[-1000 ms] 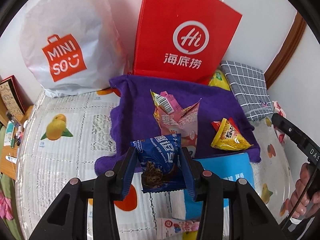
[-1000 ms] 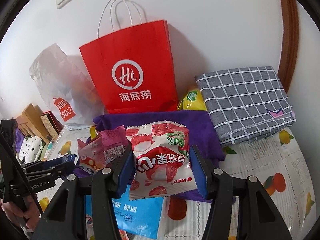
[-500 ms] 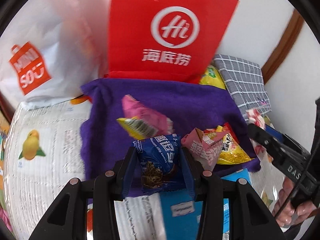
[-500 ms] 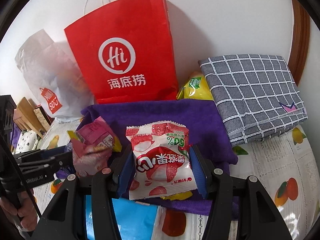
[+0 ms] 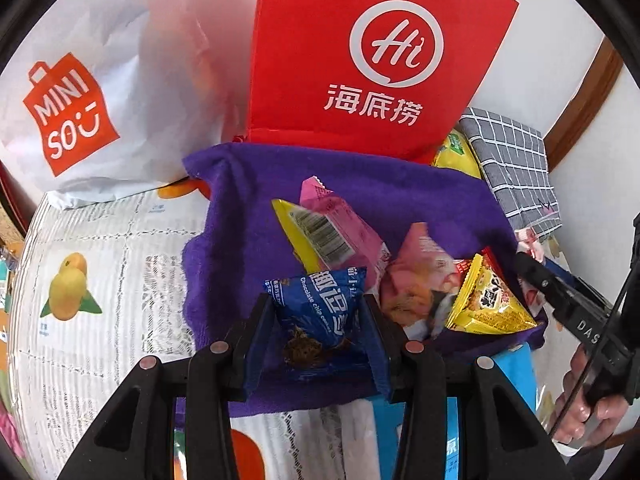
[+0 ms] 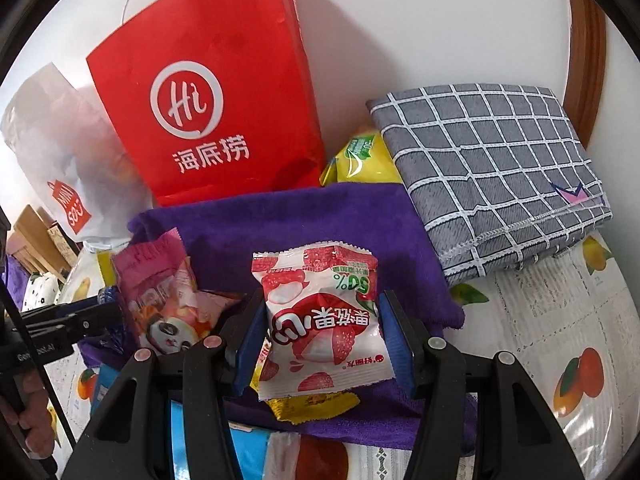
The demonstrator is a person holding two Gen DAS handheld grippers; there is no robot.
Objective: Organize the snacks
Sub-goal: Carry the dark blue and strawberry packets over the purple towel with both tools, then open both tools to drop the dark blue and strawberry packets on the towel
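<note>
The left gripper (image 5: 316, 320) has its two blue pads squeezed on a small dark blue cookie packet (image 5: 320, 312) with white words on it. The packet sits low over the near edge of a soft purple towel (image 5: 248, 216) that lies flat on a white lace tablecloth with fruit pictures (image 5: 104, 240).

The right gripper (image 6: 322, 340) has its blue pads pressed on both sides of a white and red strawberry snack packet (image 6: 320, 320) (the print is upside down). This packet hangs over the same purple towel (image 6: 304, 220). A crinkly yellow wrapper (image 6: 312, 404) peeks out under it at about 6 o'clock.

From the left camera, a pink packet with a yellow barcode end (image 5: 328, 228) lies on the towel at about 12 o'clock from the blue packet. A second pink packet with a panda on it (image 5: 420, 280) lies at about 2 o'clock, touching a shiny yellow and red snack bag (image 5: 488, 304) beside it. A flat light blue pack (image 5: 516, 372) pokes out from under the towel's near edge.

Behind the towel, a tall red paper bag with a white round logo (image 5: 380, 60) stands against the wall. A white plastic shopping bag with an orange label (image 5: 100, 80) leans at its left. A yellow and green bag (image 6: 360, 160) is tucked between the red bag and a folded grey checked cloth (image 6: 492, 168) at about 2 o'clock.
</note>
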